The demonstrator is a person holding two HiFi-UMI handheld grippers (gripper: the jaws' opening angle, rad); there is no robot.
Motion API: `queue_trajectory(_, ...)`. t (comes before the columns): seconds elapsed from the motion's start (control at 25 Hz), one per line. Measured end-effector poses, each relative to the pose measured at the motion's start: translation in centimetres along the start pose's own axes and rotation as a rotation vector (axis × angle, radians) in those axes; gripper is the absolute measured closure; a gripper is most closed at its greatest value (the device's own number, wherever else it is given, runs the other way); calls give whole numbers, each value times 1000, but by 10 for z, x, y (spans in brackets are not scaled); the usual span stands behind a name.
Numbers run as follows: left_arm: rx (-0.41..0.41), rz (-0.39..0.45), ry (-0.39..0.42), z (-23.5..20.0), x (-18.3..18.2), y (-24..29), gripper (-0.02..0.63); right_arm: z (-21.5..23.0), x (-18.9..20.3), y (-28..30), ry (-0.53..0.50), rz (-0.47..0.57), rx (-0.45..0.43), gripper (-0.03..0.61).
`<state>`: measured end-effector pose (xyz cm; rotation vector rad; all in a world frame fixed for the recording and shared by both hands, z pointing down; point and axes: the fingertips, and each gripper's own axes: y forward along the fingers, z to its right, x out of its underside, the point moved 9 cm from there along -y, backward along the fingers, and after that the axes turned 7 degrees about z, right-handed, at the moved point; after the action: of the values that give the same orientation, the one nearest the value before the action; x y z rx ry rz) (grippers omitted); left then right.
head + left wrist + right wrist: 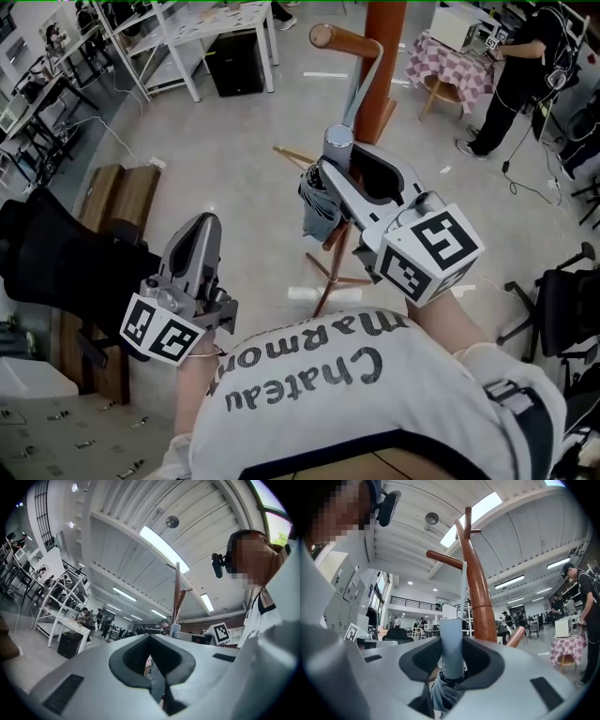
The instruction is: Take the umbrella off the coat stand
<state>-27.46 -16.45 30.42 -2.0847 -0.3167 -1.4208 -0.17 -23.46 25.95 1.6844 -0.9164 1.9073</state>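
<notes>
A folded blue-grey umbrella hangs beside the brown wooden coat stand [380, 66]. Its pale cylindrical handle [337, 141] points up and its bundled fabric [319, 206] hangs below. My right gripper [342, 167] is shut on the umbrella handle [451, 644], with the fabric [445, 693] below the jaws. A thin strap [463, 588] runs from the handle up to a peg [328, 37] of the stand [480, 597]. My left gripper [204, 230] is held low at the left, away from the stand, shut with nothing in it [150, 639]. The stand [176, 597] shows far ahead of it.
A white table [202, 28] with a black box [234, 61] under it stands at the back left. A checked-cloth table [450, 61] and a person in black [520, 66] are at the back right. A wooden bench [117, 197] is left, a black chair [567, 300] right.
</notes>
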Motion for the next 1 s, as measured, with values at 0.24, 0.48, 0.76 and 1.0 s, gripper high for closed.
queue_trajectory(0.24,25,6,-7,1,0,5,589,-2,-1,-2,-5,-9,6,433)
queue_trajectory(0.48,27,12,-12,1,1,7,589,-3,-1,-1,-16,-16,24,433)
queue_trajectory(0.76,17,20,-15,2,2,4,589,-2,-3,0,-23,-25,28,432)
queue_trajectory(1.0,3,32,-13,6,1,0,589,-2,-2,-3,-25,-15,11,431)
